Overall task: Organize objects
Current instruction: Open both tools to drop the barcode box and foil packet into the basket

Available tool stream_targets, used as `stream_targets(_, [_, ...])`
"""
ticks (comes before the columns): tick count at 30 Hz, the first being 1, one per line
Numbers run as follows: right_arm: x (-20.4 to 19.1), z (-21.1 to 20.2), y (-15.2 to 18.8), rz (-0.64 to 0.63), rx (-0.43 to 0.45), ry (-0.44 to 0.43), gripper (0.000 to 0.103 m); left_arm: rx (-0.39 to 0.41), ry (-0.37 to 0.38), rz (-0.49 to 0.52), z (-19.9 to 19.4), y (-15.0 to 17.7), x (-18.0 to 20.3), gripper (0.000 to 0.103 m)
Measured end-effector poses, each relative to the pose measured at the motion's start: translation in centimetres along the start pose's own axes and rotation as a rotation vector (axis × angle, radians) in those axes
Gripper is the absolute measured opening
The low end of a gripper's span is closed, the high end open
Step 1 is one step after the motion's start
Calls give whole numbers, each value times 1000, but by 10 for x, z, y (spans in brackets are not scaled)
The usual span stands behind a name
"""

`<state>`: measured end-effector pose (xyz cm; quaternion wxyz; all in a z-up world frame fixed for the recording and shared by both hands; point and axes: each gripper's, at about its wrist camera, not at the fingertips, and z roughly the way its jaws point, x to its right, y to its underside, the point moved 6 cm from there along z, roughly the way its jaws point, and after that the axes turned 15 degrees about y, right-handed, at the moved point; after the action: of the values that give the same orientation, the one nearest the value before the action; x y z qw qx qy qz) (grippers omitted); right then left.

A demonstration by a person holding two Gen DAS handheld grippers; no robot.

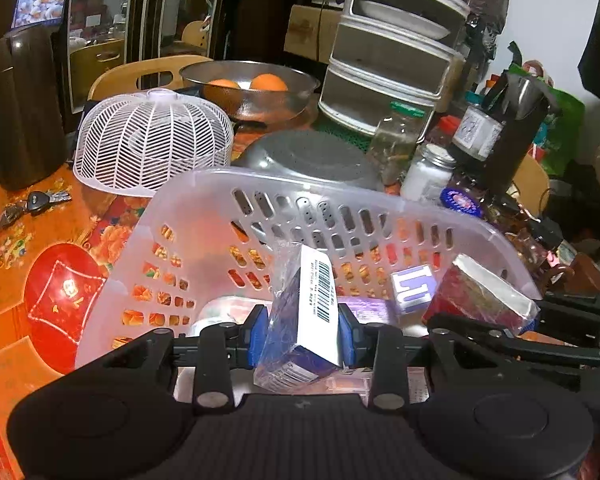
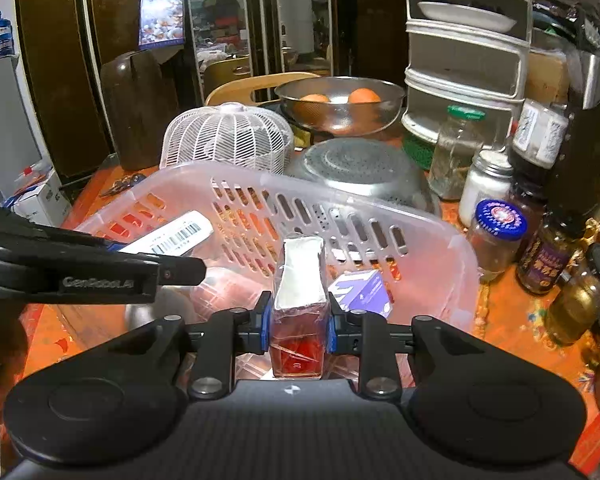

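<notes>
While both grippers are held over the clear plastic basket [image 1: 260,200] at the centre of each frame, a different packet is clamped in each. In the left wrist view, the left gripper [image 1: 303,330] is seen low in the middle, its jaws closed on a blue wrapped box [image 1: 300,320] bearing a white barcode label, tilted above the basket's interior. In the right wrist view, the right gripper [image 2: 298,328] sits low at centre, its jaws pressed shut on a red packet [image 2: 298,320] with a silvery top, held upright over the basket. A small purple-and-white box [image 2: 360,290] is lying inside the basket, just right of the red packet. Behind the basket, on the orange patterned tabletop [image 1: 12,280], a white mesh food cover [image 1: 152,140] is seen at upper left, a metal bowl of oranges [image 1: 252,88] at upper centre, and several jars [image 2: 496,232] are grouped at the right.
</notes>
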<state>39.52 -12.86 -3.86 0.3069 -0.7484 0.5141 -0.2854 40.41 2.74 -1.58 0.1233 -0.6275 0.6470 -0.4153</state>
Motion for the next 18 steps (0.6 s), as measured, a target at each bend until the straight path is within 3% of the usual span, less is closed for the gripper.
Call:
stream_targets(4, [-2,4,4,-9,-8,-5,29,0,3,-7,4,2,-4,40])
stream_targets(6, [-3,4,5,-13,-2,-11,40,12,13,-2,4,2,-3,41])
stream_targets(7, [-4,3,5,-13,7,-10,53,25,17,6,2,2,-2,42])
stream_targets(8, [-3,1,5,-10,21,-6,62,33,16,18,1,1,-1,56])
stream_targets(9, [-3,-1,5,-10,35,-5,65,36,17,23,1,1,-1,76])
stream_targets(10, [-3,-4,5,-10,45,-6,69,42,23,23,-1,1,0,81])
stream_targets(12, [-1,-8,5,-3,59,-4,76,60,33,22,-5,1,0,84])
stream_targets(14, [3,-13,4,9,77,-5,92,84,42,20,-11,1,0,86])
stream_targets(16, [7,-20,3,22,108,-1,100,108,57,23,-17,2,2,89])
stream_targets(18, [10,-28,2,27,130,6,103,143,19,55,-28,3,6,99])
